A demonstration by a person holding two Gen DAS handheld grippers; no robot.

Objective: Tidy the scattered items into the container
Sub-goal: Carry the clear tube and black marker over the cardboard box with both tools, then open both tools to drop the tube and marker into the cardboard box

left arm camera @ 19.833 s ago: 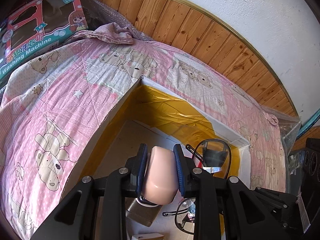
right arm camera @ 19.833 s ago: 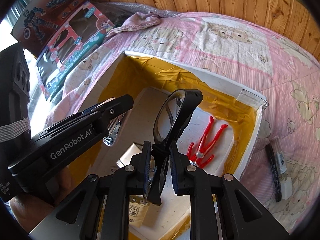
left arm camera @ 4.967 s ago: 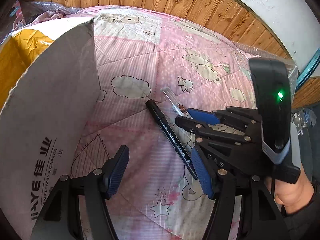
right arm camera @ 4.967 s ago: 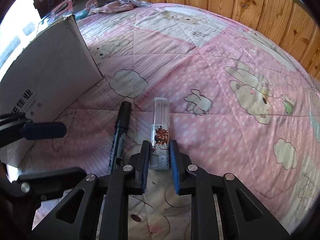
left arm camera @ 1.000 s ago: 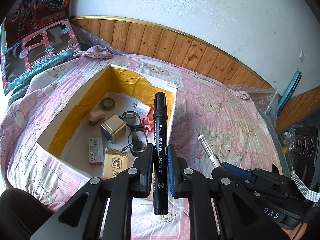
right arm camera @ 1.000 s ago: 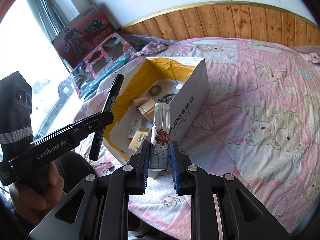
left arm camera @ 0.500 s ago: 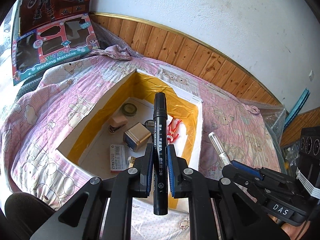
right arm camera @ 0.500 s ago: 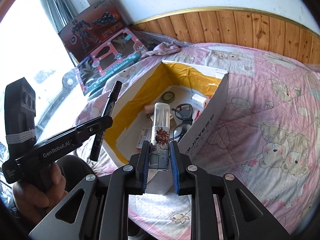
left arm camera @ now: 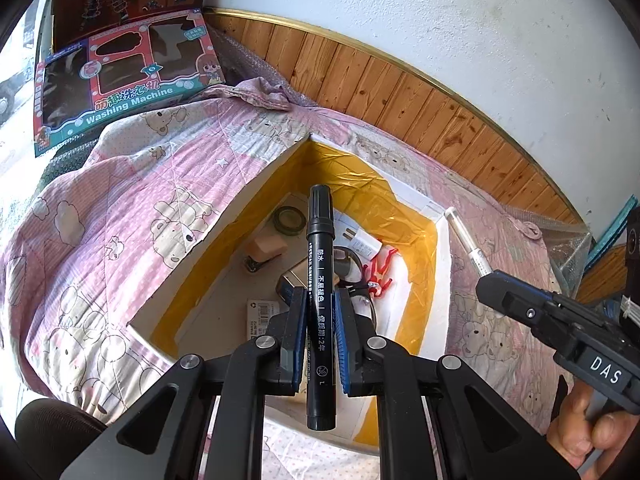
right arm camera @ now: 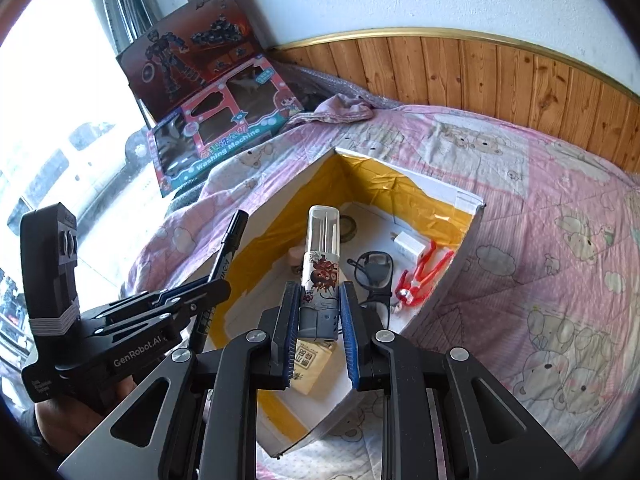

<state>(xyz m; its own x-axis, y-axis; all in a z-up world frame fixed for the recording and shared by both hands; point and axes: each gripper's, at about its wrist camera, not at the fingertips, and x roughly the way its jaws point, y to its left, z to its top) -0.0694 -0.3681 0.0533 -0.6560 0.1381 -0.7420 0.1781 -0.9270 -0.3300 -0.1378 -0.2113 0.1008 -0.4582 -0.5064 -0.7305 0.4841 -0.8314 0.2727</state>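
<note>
The left tongs (left arm camera: 320, 334) grip a black marker (left arm camera: 319, 280) upright above the open cardboard box (left arm camera: 240, 216) on the bed (left arm camera: 100, 220). The right tongs (right arm camera: 319, 336) clamp a clear tube (right arm camera: 323, 256) over the same box, where glasses (right arm camera: 374, 268), a red clip (right arm camera: 420, 272) and a charger (right arm camera: 408, 246) lie.

Black grippers (left arm camera: 319, 336) — blue-padded fingers (right arm camera: 347, 332), silver screws, white lettering.
</note>
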